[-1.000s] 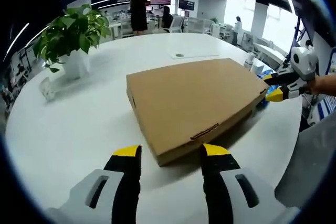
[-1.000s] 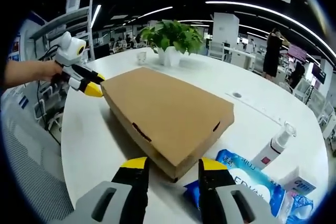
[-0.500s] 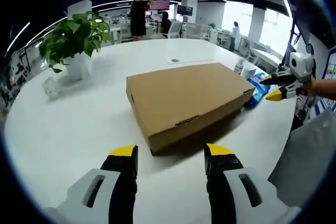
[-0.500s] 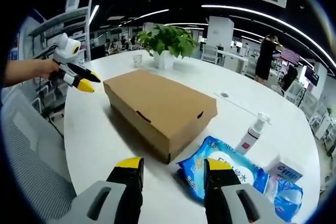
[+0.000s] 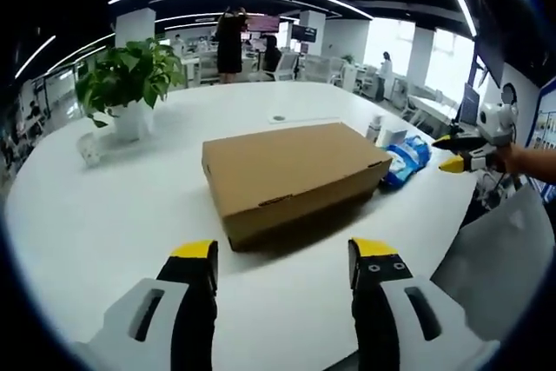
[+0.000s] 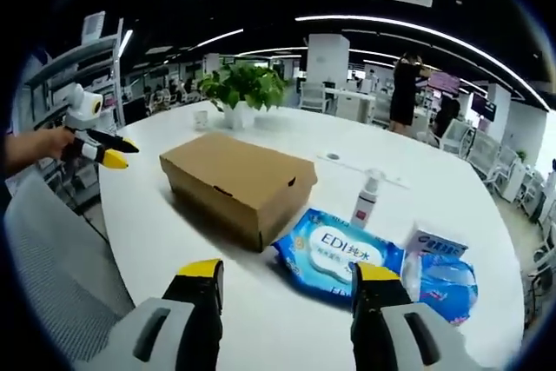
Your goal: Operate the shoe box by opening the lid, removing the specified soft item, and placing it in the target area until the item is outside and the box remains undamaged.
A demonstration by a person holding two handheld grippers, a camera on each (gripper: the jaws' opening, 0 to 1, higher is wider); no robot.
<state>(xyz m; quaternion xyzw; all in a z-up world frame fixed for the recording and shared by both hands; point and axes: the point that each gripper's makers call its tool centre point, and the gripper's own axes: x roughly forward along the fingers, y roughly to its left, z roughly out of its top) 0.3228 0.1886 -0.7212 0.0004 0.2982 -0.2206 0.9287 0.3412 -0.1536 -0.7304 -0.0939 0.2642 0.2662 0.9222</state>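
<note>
White table (image 5: 104,215) carries everything we see, and it is the biggest thing here. On it lies the brown box (image 5: 291,175), lid shut, flat, near the edge closest to us; in the right gripper view the box (image 6: 236,182) sits left of centre. A potted plant (image 5: 126,84) stands beyond the box, well apart from it. Just beside the box's end lies a blue wipes pack (image 6: 343,254), with a smaller blue pack (image 6: 445,274) next to it, a small white carton (image 6: 434,241) behind that, and a pump bottle (image 6: 367,199) upright behind the wipes. We hold the left gripper (image 5: 282,258) with its jaws spread wide and nothing between them, short of the box. The right gripper (image 6: 287,277) is likewise spread and holding nothing, apart from the box.
</note>
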